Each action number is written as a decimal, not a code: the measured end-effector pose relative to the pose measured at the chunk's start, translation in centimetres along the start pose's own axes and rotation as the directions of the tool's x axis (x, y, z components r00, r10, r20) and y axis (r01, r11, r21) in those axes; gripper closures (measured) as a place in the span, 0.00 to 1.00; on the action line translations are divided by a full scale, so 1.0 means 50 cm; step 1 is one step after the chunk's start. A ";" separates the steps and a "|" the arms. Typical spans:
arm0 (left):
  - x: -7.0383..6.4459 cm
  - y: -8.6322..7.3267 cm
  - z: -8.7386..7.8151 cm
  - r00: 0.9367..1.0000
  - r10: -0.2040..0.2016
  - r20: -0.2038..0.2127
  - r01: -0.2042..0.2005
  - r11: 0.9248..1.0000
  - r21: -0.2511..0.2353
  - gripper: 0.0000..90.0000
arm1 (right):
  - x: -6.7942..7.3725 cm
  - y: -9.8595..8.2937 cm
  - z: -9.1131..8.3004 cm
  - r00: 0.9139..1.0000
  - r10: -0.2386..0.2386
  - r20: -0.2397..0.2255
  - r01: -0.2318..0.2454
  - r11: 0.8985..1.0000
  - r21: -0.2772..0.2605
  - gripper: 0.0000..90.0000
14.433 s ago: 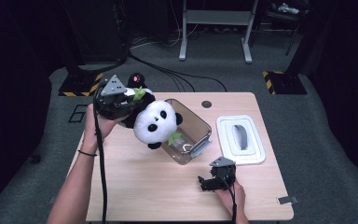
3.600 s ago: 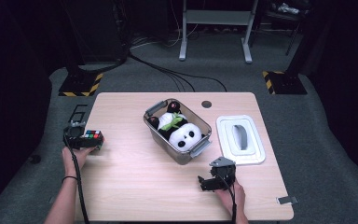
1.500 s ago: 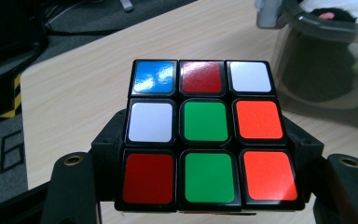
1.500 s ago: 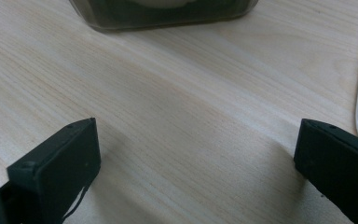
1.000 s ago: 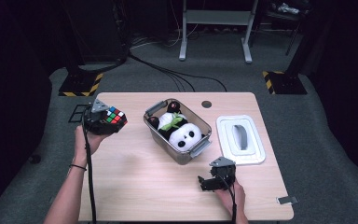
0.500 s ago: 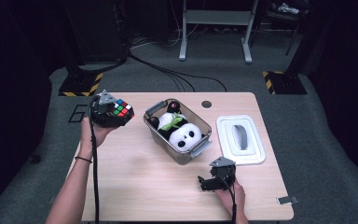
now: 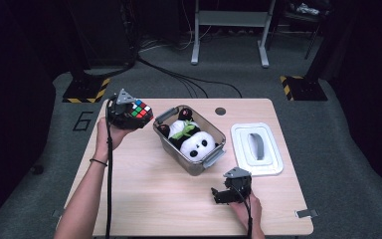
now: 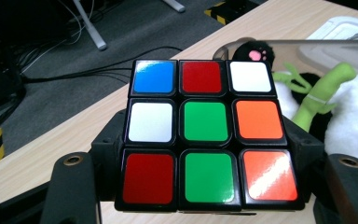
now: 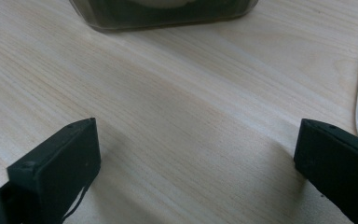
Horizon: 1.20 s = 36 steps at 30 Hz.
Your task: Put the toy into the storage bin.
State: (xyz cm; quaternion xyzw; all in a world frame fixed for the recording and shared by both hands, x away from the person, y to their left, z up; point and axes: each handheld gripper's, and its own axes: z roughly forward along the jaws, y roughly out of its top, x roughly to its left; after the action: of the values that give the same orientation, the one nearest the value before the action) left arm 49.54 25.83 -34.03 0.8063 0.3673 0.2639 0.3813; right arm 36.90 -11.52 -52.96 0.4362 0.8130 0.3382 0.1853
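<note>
My left gripper (image 7: 129, 115) is shut on a Rubik's cube (image 7: 140, 112) and holds it in the air just left of the clear plastic bin (image 7: 205, 165). In the left gripper view the cube (image 8: 207, 134) sits between the two black jaws, its face a mix of red, green, white, blue and orange. A plush panda (image 7: 194, 143) with a green bamboo sprig (image 8: 324, 89) lies inside the bin. My right gripper (image 7: 222, 195) rests on the table near the front edge, open, with bare wood between its jaws (image 9: 191, 154).
The bin's white lid (image 7: 256, 149) lies flat to the right of the bin. A round grommet hole (image 7: 221, 111) sits at the table's back edge. Cables (image 7: 179, 74) run across the grey floor behind the table.
My left gripper has carried the cube up from the table's left edge and rightward toward the bin. The right gripper has not moved.
</note>
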 end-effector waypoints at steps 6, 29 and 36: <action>-0.007 0.016 0.017 1.000 -0.009 0.025 0.009 1.000 -0.014 0.38 | 0.000 0.000 0.000 1.000 0.000 0.000 0.000 1.000 0.000 0.00; -0.059 0.055 0.125 0.993 -0.017 0.116 0.015 1.000 0.013 0.38 | 0.001 0.000 0.001 1.000 0.011 0.002 -0.011 1.000 -0.004 0.00; -0.077 0.055 0.173 0.992 -0.019 0.128 0.013 0.999 0.049 0.38 | 0.000 0.000 0.000 1.000 0.003 0.002 -0.003 1.000 -0.003 0.00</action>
State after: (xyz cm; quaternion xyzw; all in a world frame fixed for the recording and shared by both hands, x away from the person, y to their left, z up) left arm 54.43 17.94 -37.29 0.8275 0.3548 0.1994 0.3868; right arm 36.90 -11.52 -52.97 0.4375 0.8117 0.3391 0.1865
